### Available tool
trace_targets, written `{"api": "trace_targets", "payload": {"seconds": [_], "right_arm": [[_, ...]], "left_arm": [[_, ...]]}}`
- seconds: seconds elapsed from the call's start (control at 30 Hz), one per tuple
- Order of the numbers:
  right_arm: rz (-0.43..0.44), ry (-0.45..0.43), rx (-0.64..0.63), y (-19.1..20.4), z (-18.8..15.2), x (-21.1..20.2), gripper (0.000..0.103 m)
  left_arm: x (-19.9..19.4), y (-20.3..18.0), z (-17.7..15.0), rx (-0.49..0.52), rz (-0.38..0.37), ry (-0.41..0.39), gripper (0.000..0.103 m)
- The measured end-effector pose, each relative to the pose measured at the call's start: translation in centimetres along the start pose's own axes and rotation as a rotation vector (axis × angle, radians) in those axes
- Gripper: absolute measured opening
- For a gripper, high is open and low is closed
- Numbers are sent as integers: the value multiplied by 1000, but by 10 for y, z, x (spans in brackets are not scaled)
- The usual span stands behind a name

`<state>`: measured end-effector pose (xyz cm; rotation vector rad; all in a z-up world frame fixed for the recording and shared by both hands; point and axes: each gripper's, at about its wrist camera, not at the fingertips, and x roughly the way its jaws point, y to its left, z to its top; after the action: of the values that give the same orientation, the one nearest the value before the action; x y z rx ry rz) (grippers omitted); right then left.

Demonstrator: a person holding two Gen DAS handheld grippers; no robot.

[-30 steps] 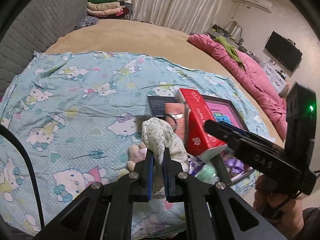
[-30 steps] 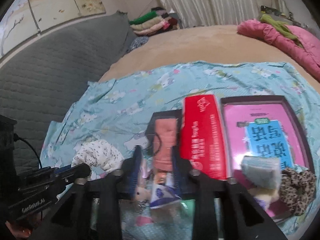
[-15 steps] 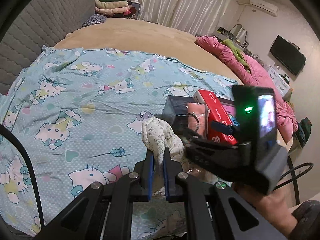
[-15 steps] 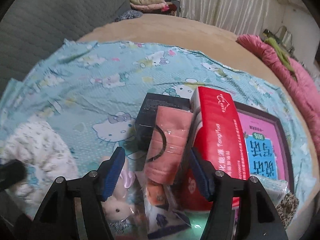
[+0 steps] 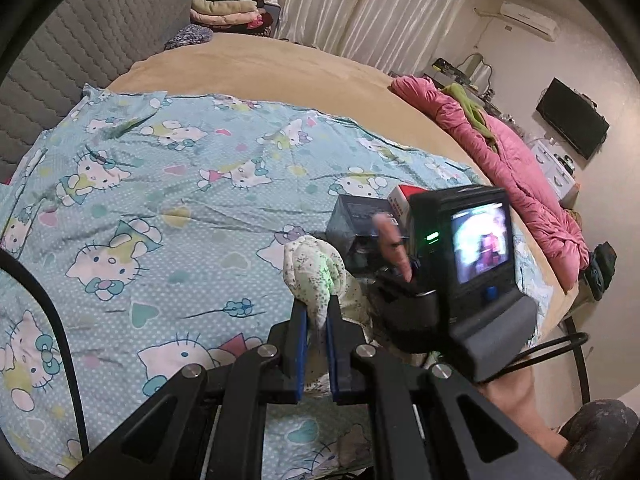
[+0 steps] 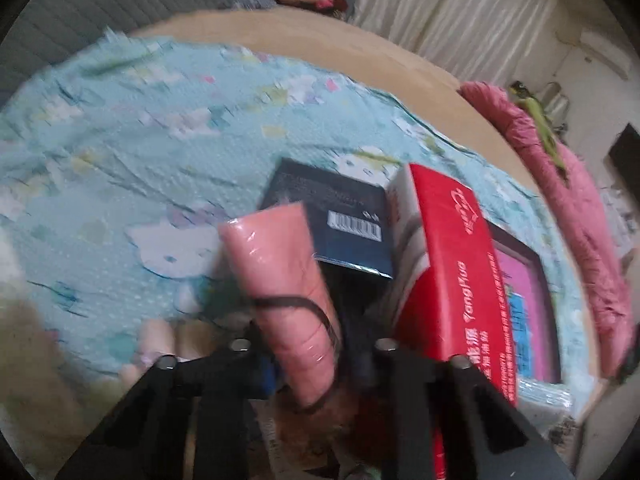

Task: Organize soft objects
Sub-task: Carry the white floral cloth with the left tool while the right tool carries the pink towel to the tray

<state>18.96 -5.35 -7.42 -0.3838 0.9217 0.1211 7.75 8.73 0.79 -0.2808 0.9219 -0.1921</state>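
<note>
My left gripper (image 5: 316,312) is shut on a white floral cloth bundle (image 5: 314,268), held just above the blue cat-print sheet (image 5: 160,208). Right beside it, the right gripper (image 6: 312,360) is closing its jaws on a pink plastic-wrapped roll with a black band (image 6: 280,268); both pads sit against the roll's lower end. In the left wrist view that pink roll (image 5: 392,244) stands tilted up in front of the right gripper's camera body (image 5: 472,272). Small soft toys below the right gripper are blurred.
A red tissue box (image 6: 452,264) and a dark blue box (image 6: 340,220) lie just behind the roll. A dark tray with a pink book (image 6: 524,304) is at the right. A pink quilt (image 5: 520,184) lies along the bed's right edge, with folded clothes (image 5: 228,12) far back.
The right gripper dropped toward the pile, opened wide around the pink roll, then closed on it and tipped it up. The left gripper drifted slightly left, still holding the cloth.
</note>
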Motion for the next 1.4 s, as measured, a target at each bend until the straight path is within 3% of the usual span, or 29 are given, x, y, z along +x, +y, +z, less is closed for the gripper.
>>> {"api": "trace_targets", "payload": {"seconds": [0.2, 0.33, 0.47, 0.93, 1.4], "right_arm": [[259, -122, 158, -39, -1, -40, 18], [364, -161, 234, -65, -5, -66, 19], [402, -188, 288, -90, -11, -89, 19], [326, -271, 476, -208, -51, -163, 19], [244, -236, 608, -281, -109, -166, 19]], "left_arm": [[-1, -16, 2, 25, -8, -6, 9], [-5, -30, 6, 47, -4, -13, 9], [-11, -50, 10, 87, -8, -26, 9], [-11, -164, 22, 239, -90, -48, 9], [39, -246, 5, 361, -123, 46, 9]]}}
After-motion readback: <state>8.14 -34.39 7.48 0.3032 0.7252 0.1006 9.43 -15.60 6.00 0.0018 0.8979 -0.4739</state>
